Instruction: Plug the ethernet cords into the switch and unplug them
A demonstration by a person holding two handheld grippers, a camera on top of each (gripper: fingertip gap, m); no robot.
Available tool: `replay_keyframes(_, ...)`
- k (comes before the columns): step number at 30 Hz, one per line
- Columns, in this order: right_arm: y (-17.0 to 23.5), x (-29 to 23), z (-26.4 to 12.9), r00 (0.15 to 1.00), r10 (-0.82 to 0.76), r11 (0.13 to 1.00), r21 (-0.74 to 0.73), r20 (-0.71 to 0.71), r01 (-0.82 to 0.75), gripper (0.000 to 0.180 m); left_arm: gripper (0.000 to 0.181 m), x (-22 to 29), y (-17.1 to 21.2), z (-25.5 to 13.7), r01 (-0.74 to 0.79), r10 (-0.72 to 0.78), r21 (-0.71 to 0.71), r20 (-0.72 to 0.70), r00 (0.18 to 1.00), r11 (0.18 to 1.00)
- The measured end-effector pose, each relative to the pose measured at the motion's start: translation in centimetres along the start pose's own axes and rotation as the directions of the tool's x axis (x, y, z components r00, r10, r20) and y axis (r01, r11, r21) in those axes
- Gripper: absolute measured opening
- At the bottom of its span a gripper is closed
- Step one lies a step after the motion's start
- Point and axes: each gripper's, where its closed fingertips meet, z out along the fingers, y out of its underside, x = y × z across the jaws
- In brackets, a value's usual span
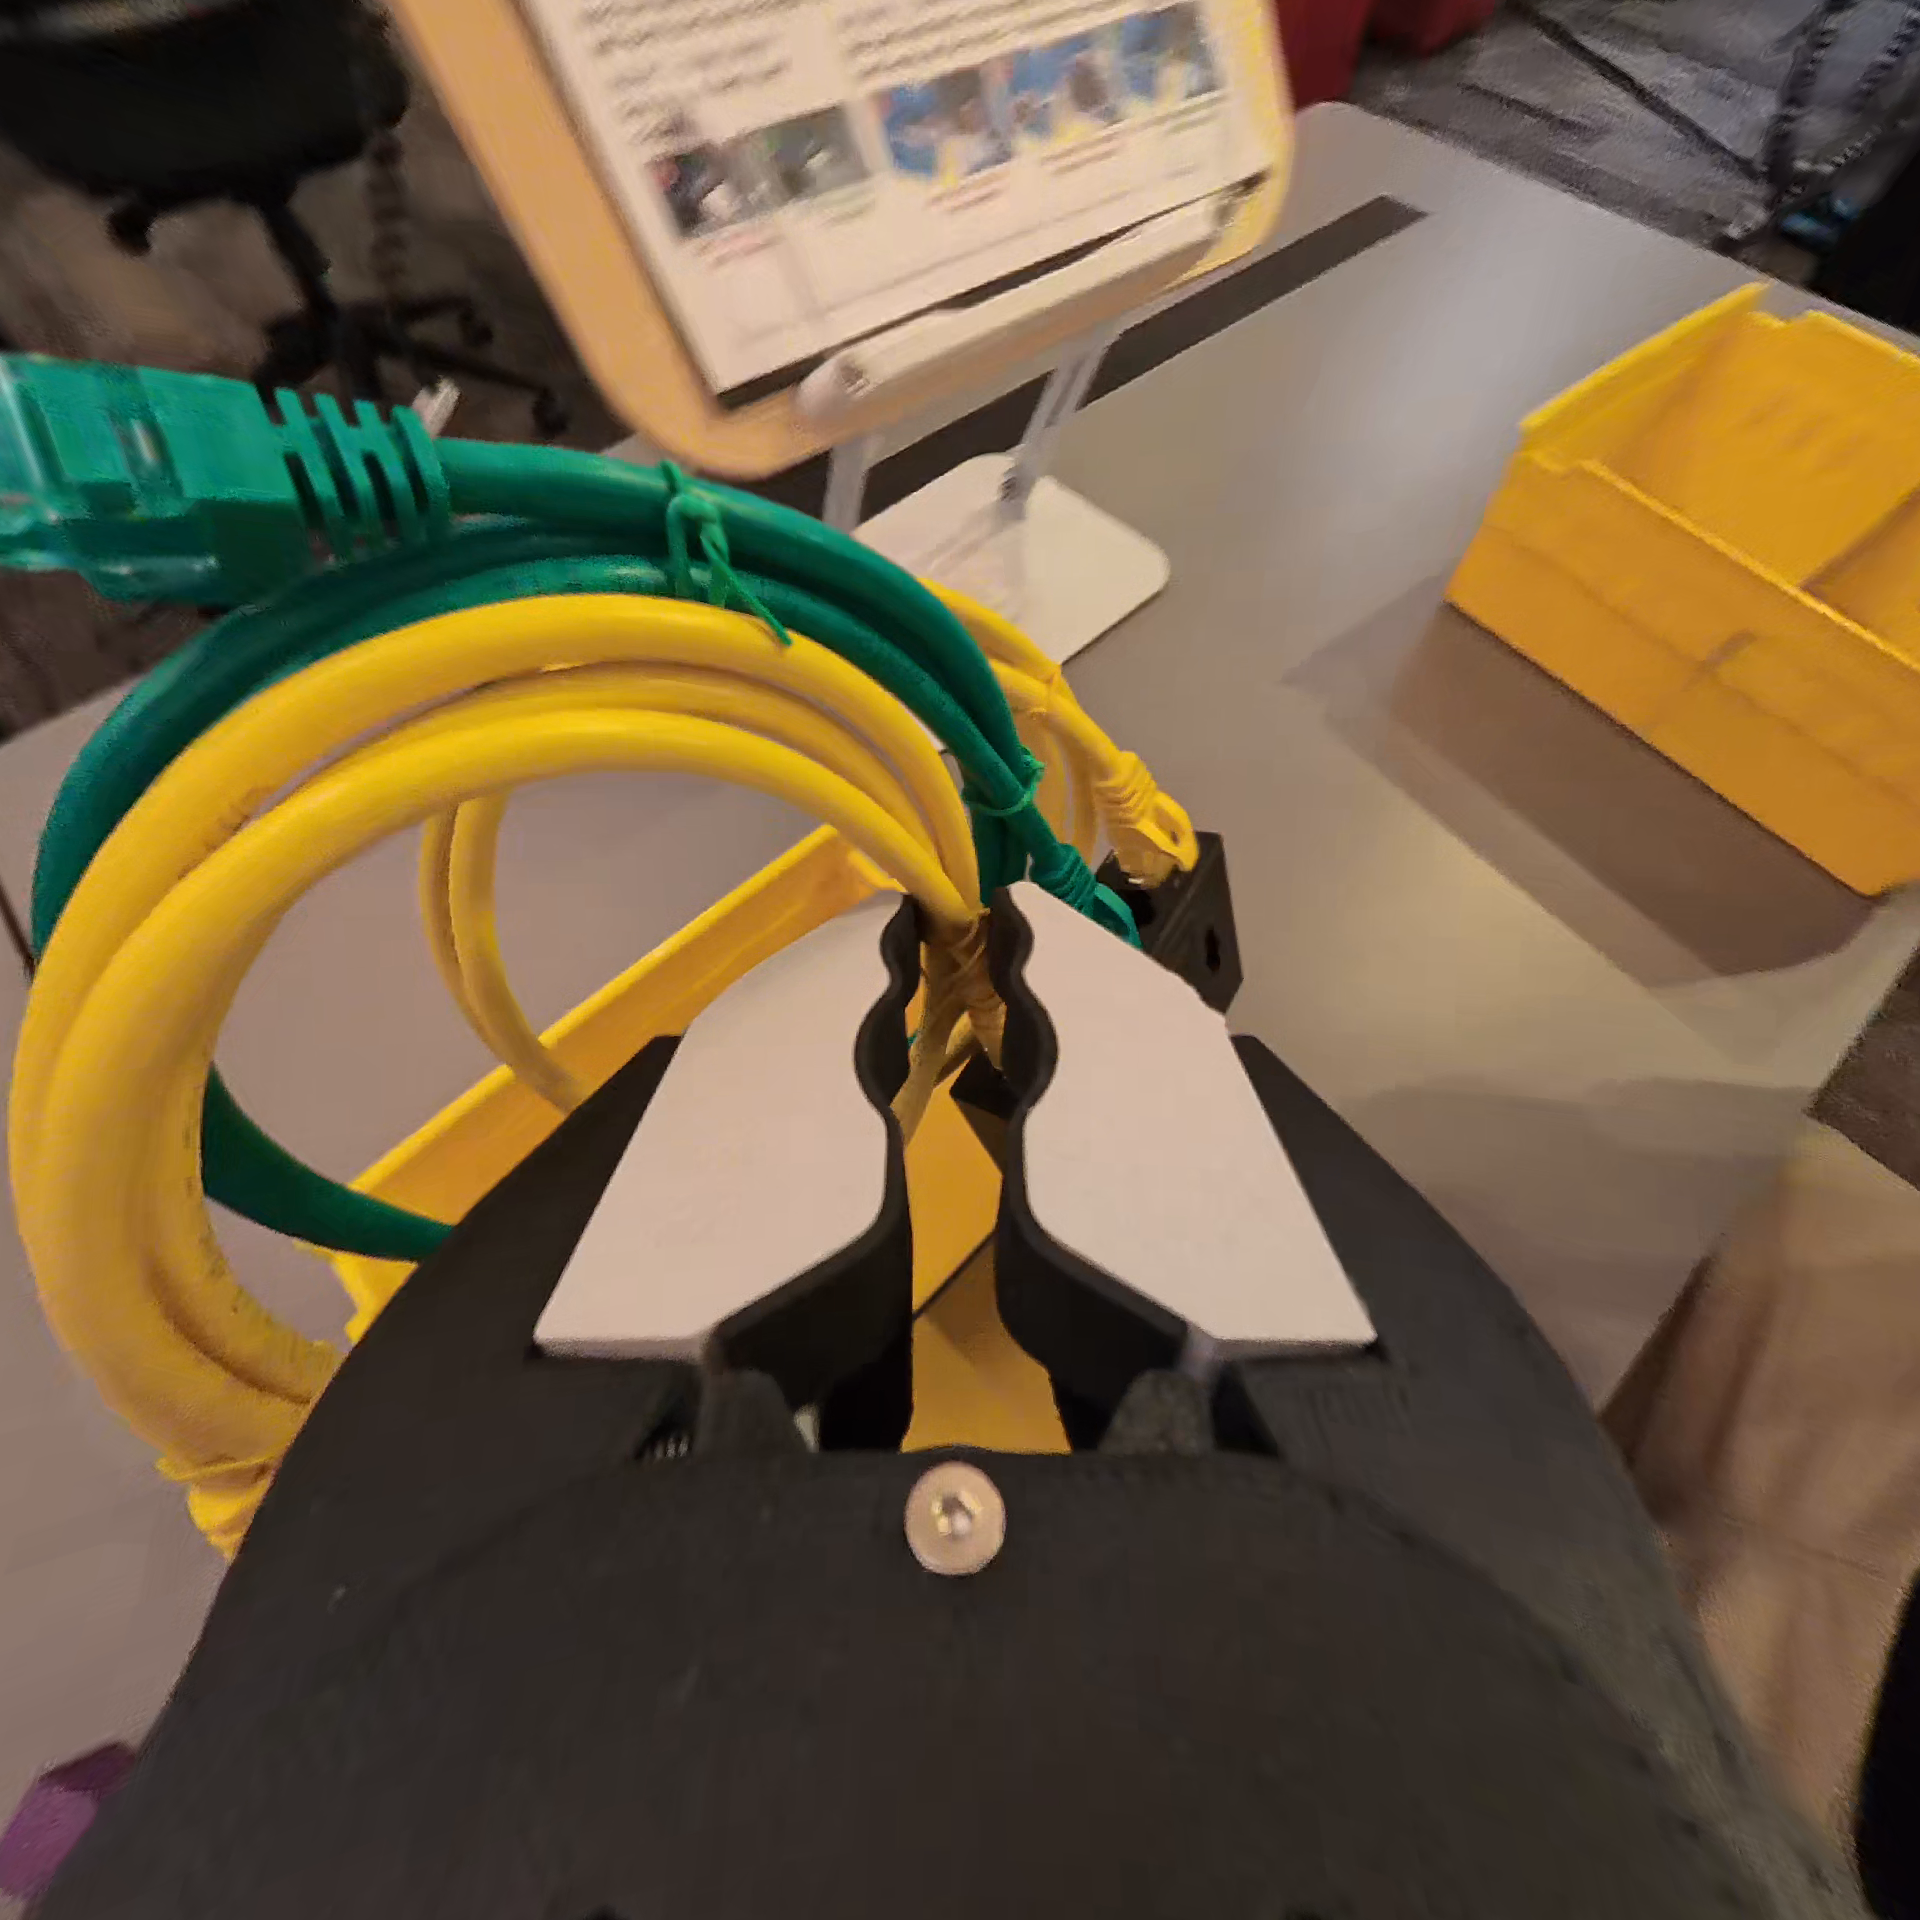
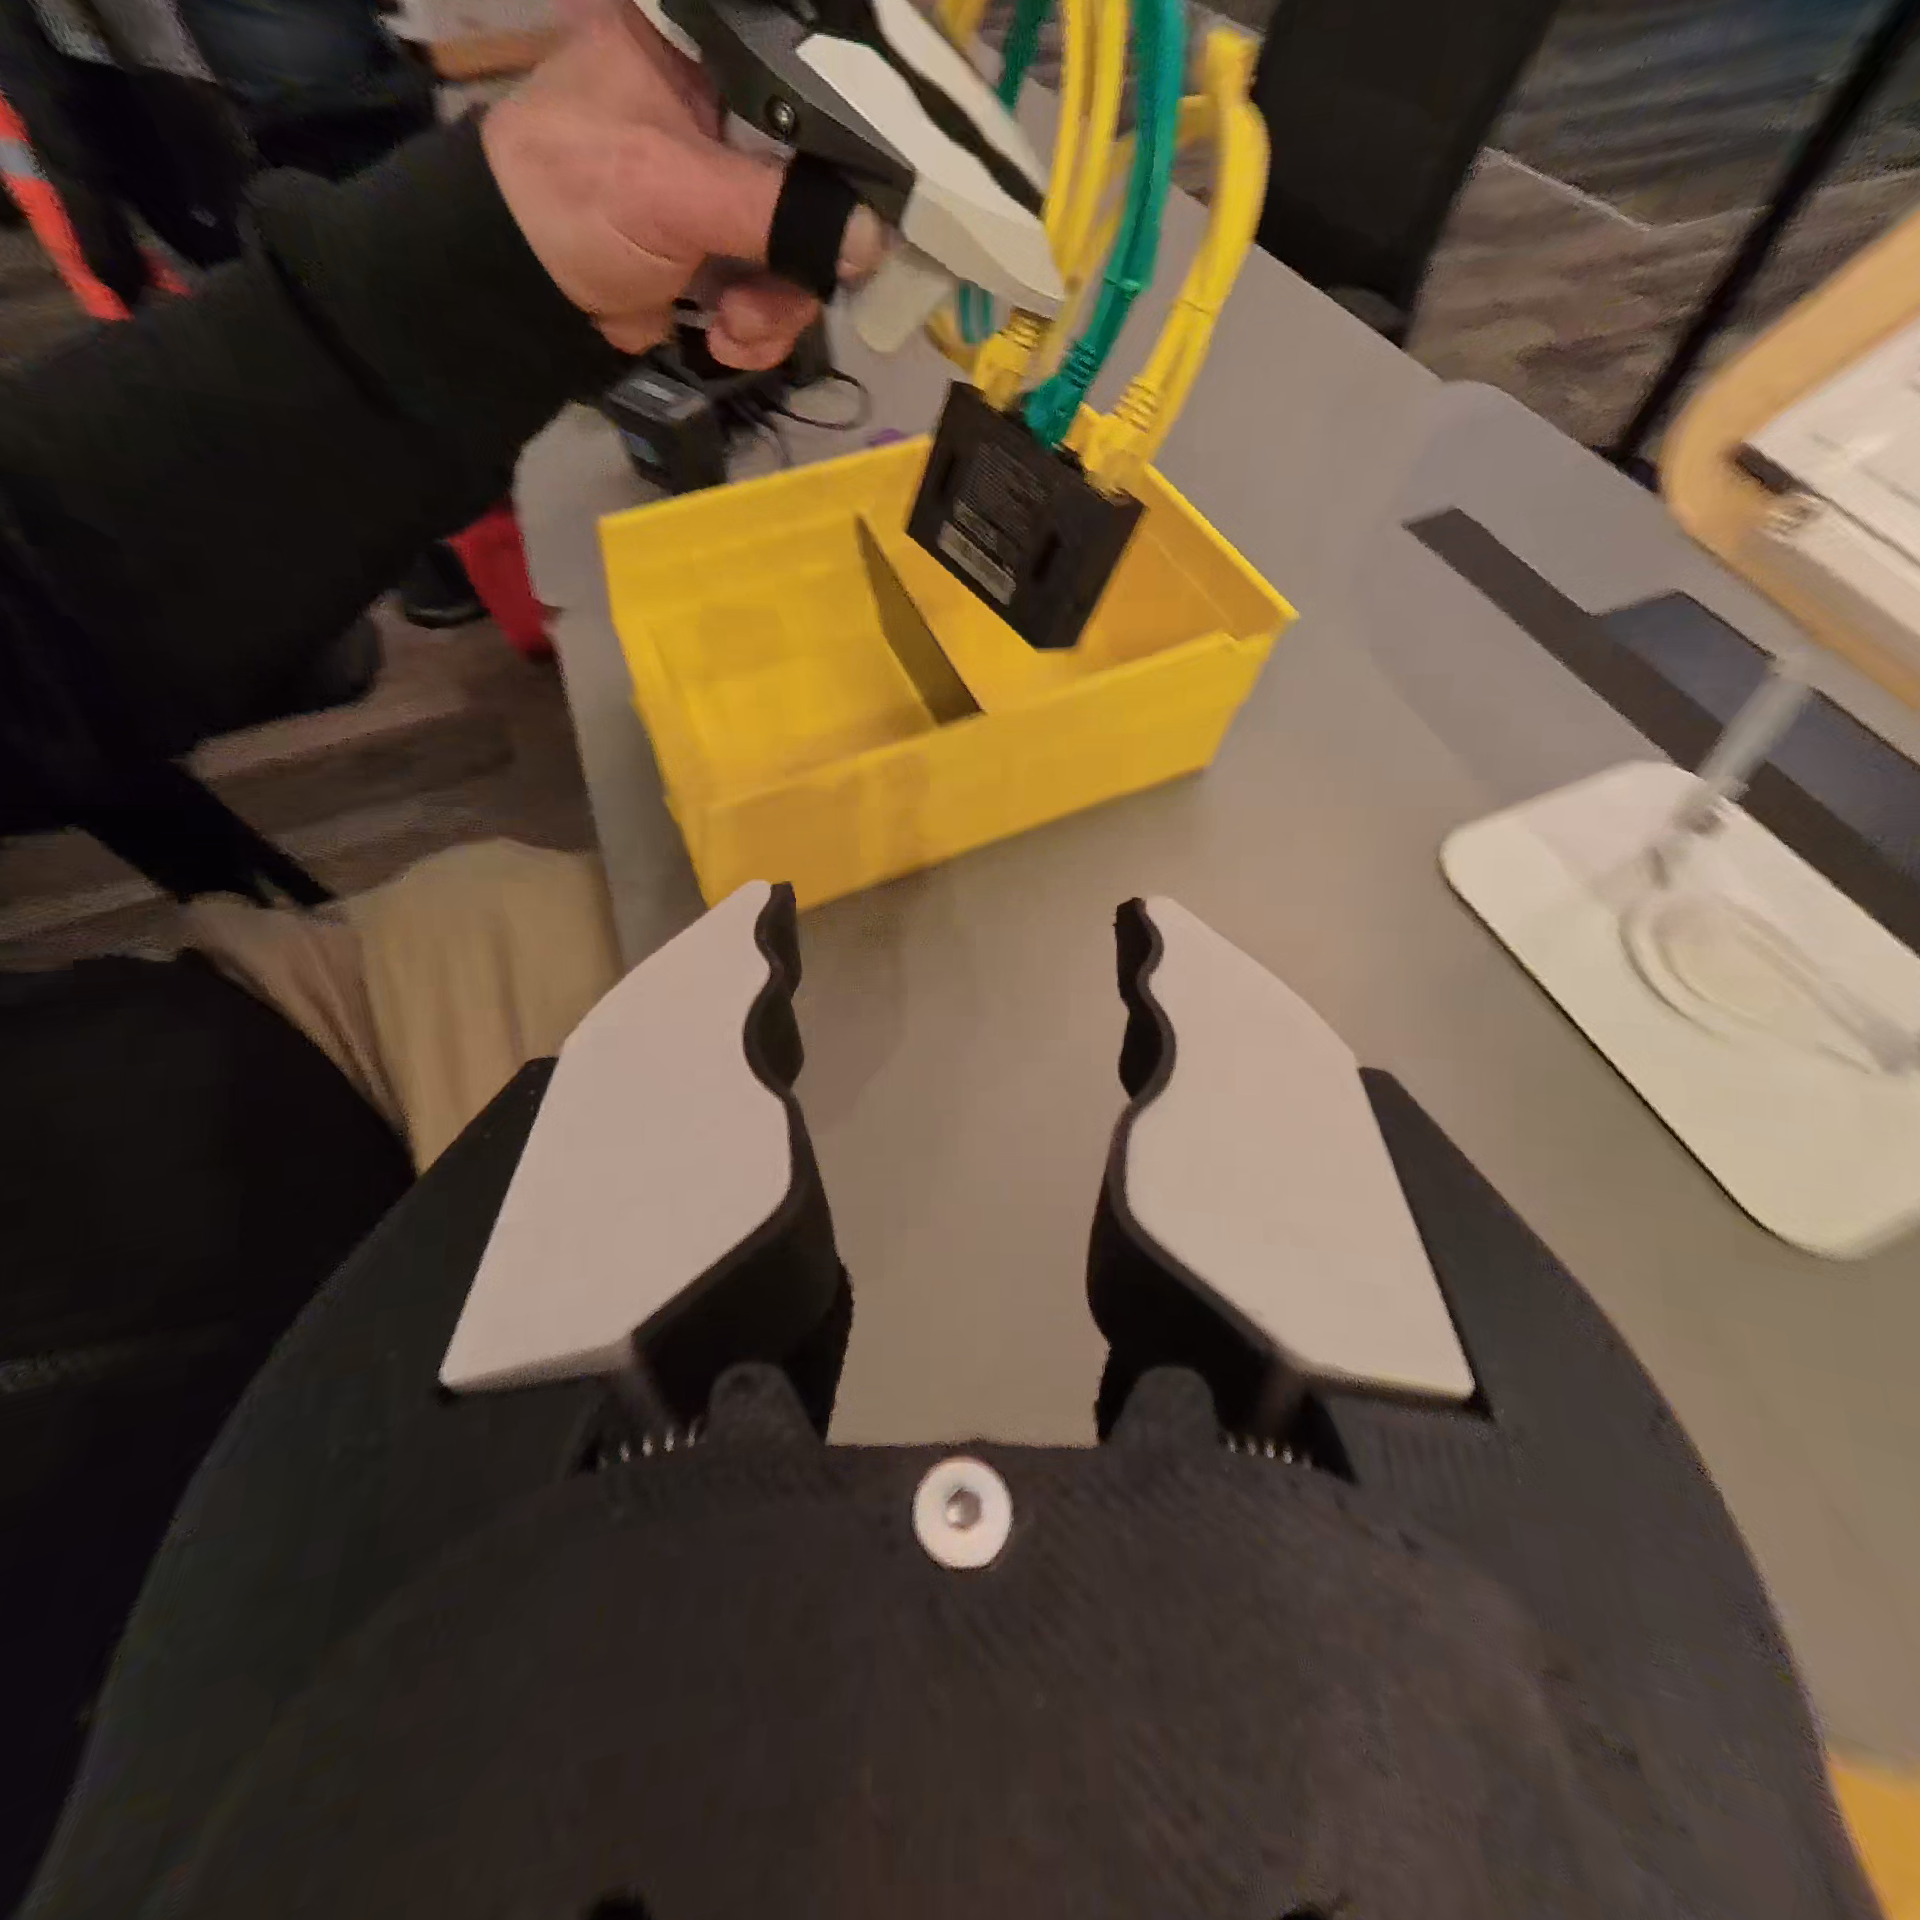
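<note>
My left gripper [image 1: 961, 925] is shut on a coiled yellow ethernet cord [image 1: 312, 790] and holds it in the air. A green cord [image 1: 831, 582] is bundled with it, one green plug [image 1: 125, 478] hanging free at the upper left. The black switch [image 1: 1179, 914] hangs tilted from the plugged cords. In the right wrist view the left gripper [image 2: 1023, 281] holds the cords [image 2: 1205, 281] and the switch [image 2: 1023, 530] dangles above a yellow bin [image 2: 935, 790]. My right gripper [image 2: 956, 914] is open and empty over the grey table, in front of the bin.
A second yellow bin [image 1: 1704, 603] stands at the right of the grey table [image 1: 1403, 883]. A yellow-framed sign on a white base [image 2: 1714, 997] stands at the table's back. A person's hand [image 2: 623, 187] grips the left gripper. A table edge runs along the left. Tip to tip, the grippers are about 25 centimetres apart.
</note>
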Motion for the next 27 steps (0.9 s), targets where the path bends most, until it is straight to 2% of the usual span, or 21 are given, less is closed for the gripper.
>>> replay_keyframes(3,-2.3,-1.7,2.9,0.976,0.058,0.997,0.037,0.210,-0.067,0.049,0.012,4.2,-2.1,-0.4,-0.114,0.114,0.004,-0.063,0.991,0.993)
replay_keyframes(4,-2.8,-1.7,3.8,0.967,0.076,0.996,0.032,0.244,-0.086,0.050,0.012,5.7,-2.5,-0.4,-0.158,0.157,0.003,-0.083,0.984,0.988)
replay_keyframes(6,-3.8,0.0,5.2,0.974,0.083,0.995,0.039,0.210,-0.093,0.061,0.012,8.5,-3.2,-0.4,-0.210,0.209,0.005,-0.137,0.968,0.978)
replay_keyframes(8,-4.5,0.1,6.2,0.945,0.130,0.988,0.037,0.301,-0.148,0.061,0.012,10.6,-3.8,-0.2,-0.242,0.242,0.020,-0.165,0.956,0.970)
replay_keyframes(10,-4.7,-0.5,7.0,0.915,0.144,0.986,0.029,0.377,-0.167,0.051,0.013,12.3,-4.2,0.1,-0.264,0.268,0.044,-0.193,0.944,0.963)
replay_keyframes(12,-4.7,-0.7,7.5,0.898,0.142,0.984,0.037,0.417,-0.173,0.029,0.013,13.2,-4.1,0.4,-0.274,0.278,0.050,-0.223,0.934,0.960)
replay_keyframes(16,-4.4,-0.7,7.6,0.886,0.160,0.976,0.067,0.436,-0.208,0.024,0.014,12.8,-3.6,1.0,-0.215,0.220,0.051,-0.259,0.940,0.975)
replay_keyframes(18,-4.8,-0.5,7.4,0.880,0.178,0.963,0.104,0.441,-0.247,0.022,0.024,12.6,-4.3,1.0,-0.204,0.227,0.112,-0.249,0.942,0.972)
replay_keyframes(19,-5.0,-0.1,7.3,0.873,0.198,0.951,0.128,0.445,-0.280,0.021,0.033,12.5,-4.7,0.7,-0.176,0.205,0.134,-0.255,0.945,0.975)
replay_keyframes(24,-6.5,2.6,5.3,0.876,0.232,0.878,0.297,0.424,-0.376,0.020,0.044,12.2,-4.8,-0.9,-0.017,0.077,0.190,-0.313,0.946,0.982)
replay_keyframes(27,-7.4,3.7,3.9,0.871,0.247,0.824,0.382,0.425,-0.420,0.020,0.057,13.0,-4.2,-0.5,0.138,-0.048,0.190,-0.418,0.907,0.972)
